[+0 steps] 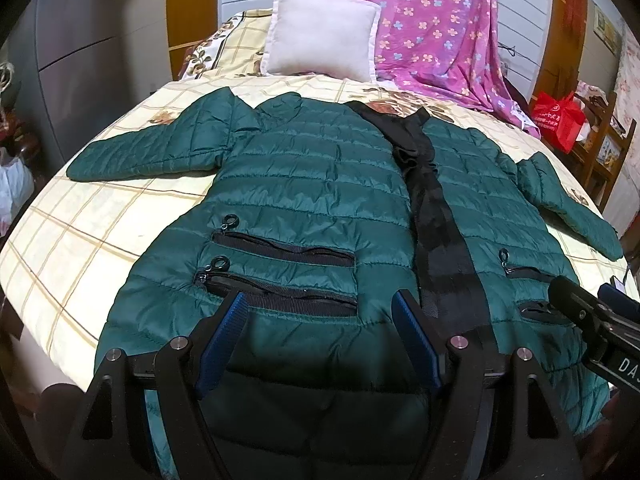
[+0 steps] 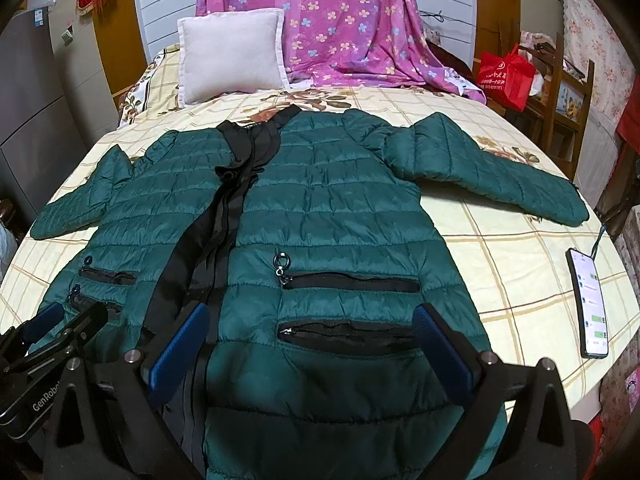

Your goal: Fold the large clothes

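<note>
A dark green quilted jacket lies flat, front up, on the bed, with a black zipper strip down its middle and both sleeves spread out. It also shows in the right wrist view. My left gripper is open and empty, hovering over the jacket's lower left panel near the pocket zippers. My right gripper is open and empty over the lower right panel with its pocket zippers. Each gripper shows at the edge of the other's view.
The bed has a cream checked sheet. A white pillow and a pink flowered blanket lie at the head. A lit phone lies on the sheet at the right. A red bag sits on a wooden shelf beside the bed.
</note>
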Tool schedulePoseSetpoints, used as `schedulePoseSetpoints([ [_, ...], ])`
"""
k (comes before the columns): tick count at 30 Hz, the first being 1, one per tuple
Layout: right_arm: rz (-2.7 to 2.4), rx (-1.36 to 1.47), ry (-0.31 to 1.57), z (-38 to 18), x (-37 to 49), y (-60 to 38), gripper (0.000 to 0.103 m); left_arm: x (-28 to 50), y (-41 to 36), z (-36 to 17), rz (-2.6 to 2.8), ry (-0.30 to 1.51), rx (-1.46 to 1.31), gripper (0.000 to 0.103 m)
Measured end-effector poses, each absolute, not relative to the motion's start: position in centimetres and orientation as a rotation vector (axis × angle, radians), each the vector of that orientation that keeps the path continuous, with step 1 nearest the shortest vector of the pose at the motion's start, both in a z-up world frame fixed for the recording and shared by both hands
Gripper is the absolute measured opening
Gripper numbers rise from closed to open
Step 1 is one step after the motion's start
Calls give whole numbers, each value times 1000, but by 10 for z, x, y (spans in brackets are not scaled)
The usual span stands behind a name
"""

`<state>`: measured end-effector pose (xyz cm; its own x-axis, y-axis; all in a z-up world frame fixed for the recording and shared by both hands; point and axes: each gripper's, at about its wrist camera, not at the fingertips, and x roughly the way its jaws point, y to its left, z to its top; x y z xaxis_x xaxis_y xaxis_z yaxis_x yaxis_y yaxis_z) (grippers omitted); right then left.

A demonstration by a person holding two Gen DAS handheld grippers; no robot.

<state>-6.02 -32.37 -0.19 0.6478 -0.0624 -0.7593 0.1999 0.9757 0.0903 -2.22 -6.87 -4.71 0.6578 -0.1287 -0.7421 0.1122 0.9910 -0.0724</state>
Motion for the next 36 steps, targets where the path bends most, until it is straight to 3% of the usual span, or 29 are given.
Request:
schedulePoseSetpoints([
  [36, -143, 186, 843, 14, 19, -324, 103, 50, -71, -15, -129, 807, -14, 46],
])
